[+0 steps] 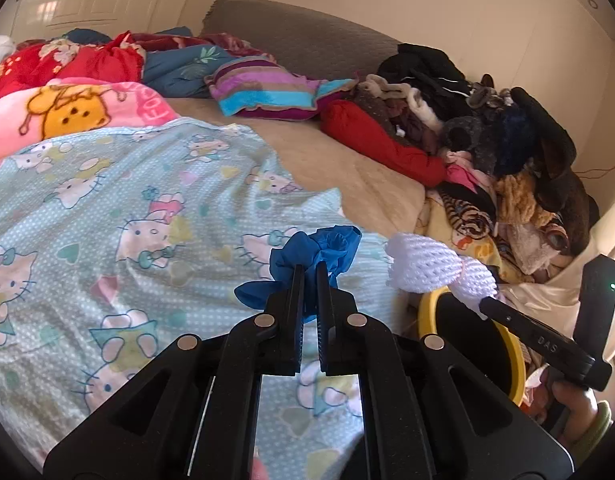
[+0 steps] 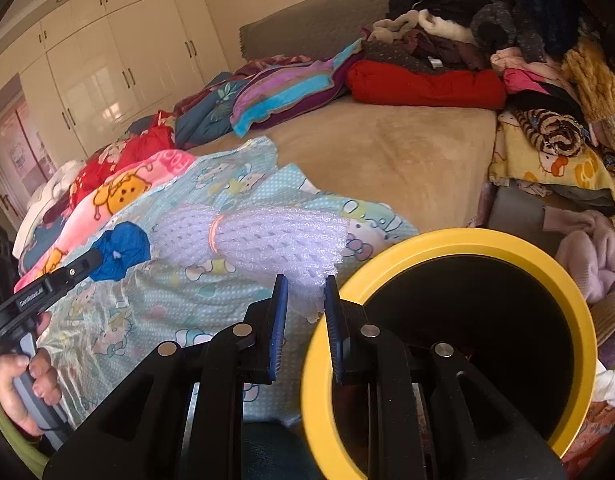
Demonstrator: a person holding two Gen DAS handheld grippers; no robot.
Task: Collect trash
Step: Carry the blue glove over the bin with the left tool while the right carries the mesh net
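Left claw (image 1: 309,276) pinches blue glove (image 1: 319,246); bin (image 2: 447,240) apparently beside.

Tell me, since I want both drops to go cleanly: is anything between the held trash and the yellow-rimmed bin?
Nothing visible blocks either. The right gripper holds the white foam mesh sleeve beside the yellow-rimmed black bin, whose mouth is open. The left gripper holds the crumpled blue glove farther away, with the sleeve between it and the bin.
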